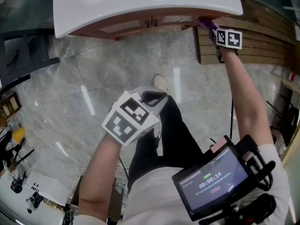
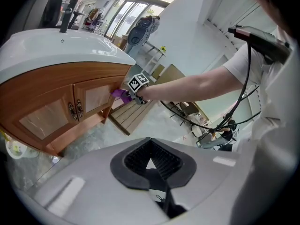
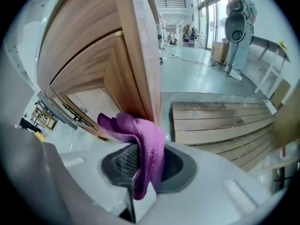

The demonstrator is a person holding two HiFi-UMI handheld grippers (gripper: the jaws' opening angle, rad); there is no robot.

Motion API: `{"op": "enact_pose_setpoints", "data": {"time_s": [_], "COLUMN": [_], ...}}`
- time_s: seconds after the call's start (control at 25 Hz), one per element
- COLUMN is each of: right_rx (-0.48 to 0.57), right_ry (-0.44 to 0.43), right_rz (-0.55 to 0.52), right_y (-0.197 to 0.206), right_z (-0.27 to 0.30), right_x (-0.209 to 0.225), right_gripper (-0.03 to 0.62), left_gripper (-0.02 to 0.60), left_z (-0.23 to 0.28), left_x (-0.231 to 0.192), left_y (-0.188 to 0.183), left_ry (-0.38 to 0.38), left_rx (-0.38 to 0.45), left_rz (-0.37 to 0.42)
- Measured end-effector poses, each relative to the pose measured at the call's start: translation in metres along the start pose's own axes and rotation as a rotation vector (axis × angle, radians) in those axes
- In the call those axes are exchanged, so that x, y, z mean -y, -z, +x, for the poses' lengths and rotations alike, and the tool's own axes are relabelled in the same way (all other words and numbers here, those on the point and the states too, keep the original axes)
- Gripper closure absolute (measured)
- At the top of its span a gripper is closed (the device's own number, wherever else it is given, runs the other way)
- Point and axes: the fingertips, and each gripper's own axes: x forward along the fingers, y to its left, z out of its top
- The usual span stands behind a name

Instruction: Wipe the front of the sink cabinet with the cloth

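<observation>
In the head view the white sink (image 1: 140, 3) covers nearly all of the sink cabinet (image 1: 123, 28); only a thin wood strip shows. There the right marker cube (image 1: 228, 38) hides the fingers of the right gripper (image 3: 145, 165), and only a small purple tip of the cloth (image 3: 147, 149) shows ahead of them. The left marker cube (image 1: 129, 118) hides the fingers of the left gripper (image 2: 152, 163) too. In the right gripper view the cloth covers part of the fingers (image 3: 123, 161), and the picture's edge cuts off the cabinet above them. The print on the screen (image 1: 213, 179) is too small to read.
</observation>
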Motion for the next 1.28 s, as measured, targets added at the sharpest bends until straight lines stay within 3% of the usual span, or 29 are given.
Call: {"op": "enact_pose_setpoints", "data": {"time_s": [0.24,0.44,0.8,1.12,1.28], "right_rx": [0.002,0.027,-0.007,-0.064,-0.082], "right_ry": [0.067,0.013,-0.282,-0.538,-0.620], "right_rz": [-0.005,-0.021,-0.128,-0.244,-0.269], "right_y": [0.016,0.037,0.074,0.061,0.055], "right_z": [-0.004,-0.008,0.015,0.070,0.091], "right_x": [0.011,-0.036,-0.234,-0.421,-0.483], "right_gripper": [0.514,0.514,0.514,0.514,0.514], "left_gripper": [0.574,0.574,0.574,0.574,0.574], "left_z": [-0.004,-0.021,-0.064,-0.090,-0.096], "left_x": [-0.002,-0.003,-0.009,-0.036,-0.045], "left_y": [0.007,0.019,0.072,0.128,0.146], "left_ry": [-0.009,-0.029,-0.082,-0.142,-0.172], "left_rx": [0.008,0.039,0.058,0.056,0.079], "left_rz": [-0.014,-0.038,-0.106,-0.222,-0.255]}}
